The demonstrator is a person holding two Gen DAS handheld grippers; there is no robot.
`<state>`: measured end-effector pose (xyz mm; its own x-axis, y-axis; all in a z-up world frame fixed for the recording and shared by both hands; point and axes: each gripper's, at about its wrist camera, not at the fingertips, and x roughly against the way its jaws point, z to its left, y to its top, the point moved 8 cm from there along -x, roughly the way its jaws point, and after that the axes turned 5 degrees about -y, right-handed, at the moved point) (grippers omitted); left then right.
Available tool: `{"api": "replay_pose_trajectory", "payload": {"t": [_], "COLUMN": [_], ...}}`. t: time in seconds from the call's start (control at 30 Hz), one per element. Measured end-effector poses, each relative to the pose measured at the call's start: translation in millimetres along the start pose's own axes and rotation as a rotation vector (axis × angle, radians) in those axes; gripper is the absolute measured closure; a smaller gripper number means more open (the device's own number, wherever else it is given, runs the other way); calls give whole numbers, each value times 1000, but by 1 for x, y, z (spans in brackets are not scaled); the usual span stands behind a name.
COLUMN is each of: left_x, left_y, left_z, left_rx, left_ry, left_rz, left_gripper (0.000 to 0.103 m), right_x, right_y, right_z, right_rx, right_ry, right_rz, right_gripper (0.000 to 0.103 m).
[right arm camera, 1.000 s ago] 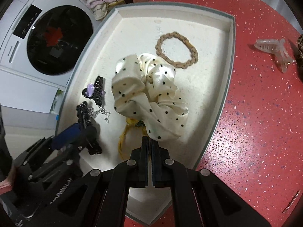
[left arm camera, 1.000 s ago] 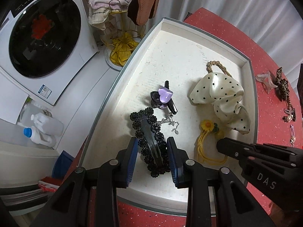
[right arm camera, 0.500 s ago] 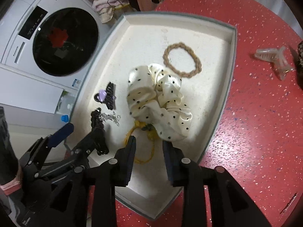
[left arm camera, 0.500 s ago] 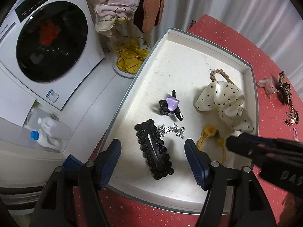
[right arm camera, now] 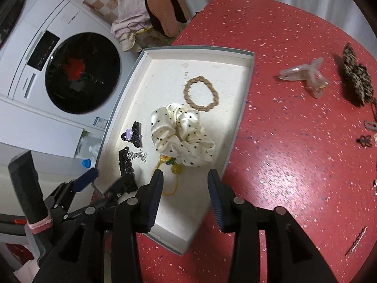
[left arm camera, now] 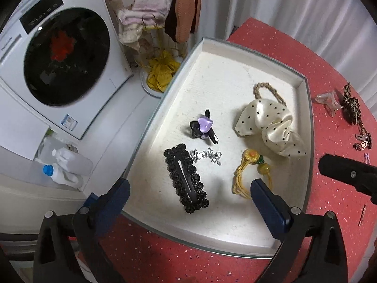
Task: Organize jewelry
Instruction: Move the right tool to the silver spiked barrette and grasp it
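Observation:
A white tray (left arm camera: 226,70) on the red table holds a black beaded hair clip (left arm camera: 186,176), a silver chain (left arm camera: 207,154), a purple-and-black claw clip (left arm camera: 203,126), a polka-dot scrunchie (left arm camera: 271,127), a braided tan hair tie (right arm camera: 201,93) and a yellow flower hair tie (left arm camera: 249,169). My left gripper (left arm camera: 188,194) is open and empty, raised above the black clip. My right gripper (right arm camera: 186,186) is open and empty above the tray's near right edge (right arm camera: 235,129).
On the red table (right arm camera: 294,141) right of the tray lie a clear claw clip (right arm camera: 306,75), a leopard-print bow (right arm camera: 355,80) and small pins (right arm camera: 365,140). A washing machine (left arm camera: 54,70), bottles (left arm camera: 66,165) and a rack with slippers (left arm camera: 183,16) stand left of the table.
My left gripper opened, let go of the black clip in the tray and rose. My right gripper opened from shut and pulled back to the right.

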<state>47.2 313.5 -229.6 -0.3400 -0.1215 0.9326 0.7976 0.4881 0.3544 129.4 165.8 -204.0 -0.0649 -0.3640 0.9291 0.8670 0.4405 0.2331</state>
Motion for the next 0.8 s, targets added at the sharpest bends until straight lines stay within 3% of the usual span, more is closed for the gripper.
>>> {"api": "replay_pose_trajectory", "payload": {"t": [0.3,0.37,0.47,0.53,0.8], "left_x": [19,24,32,36,40], "left_y": [-8,-12,-17,-20,-27], "left_z": [-29,-45,-70,-93,-164], "left_rx": [-58,-84,-133,-177,-278], "left_ry": [-2,-14,-33,-54,-111], "left_rz": [15,18,18,18,23], "left_gripper": [0,0,1,1,1], "right_x": [25,30,40,47,67], "right_y": [-18,-24,-37,-46,-84], "right_z": [-47,-62,-89,-109,-186], "right_rx": [-87,-115,-157,-192,-328], "right_ry": [-14,-22,-41,-60,-129], "right_rz": [-22,-28,-33,-42,-56], "right_gripper": [38,31,30,19,18]}}
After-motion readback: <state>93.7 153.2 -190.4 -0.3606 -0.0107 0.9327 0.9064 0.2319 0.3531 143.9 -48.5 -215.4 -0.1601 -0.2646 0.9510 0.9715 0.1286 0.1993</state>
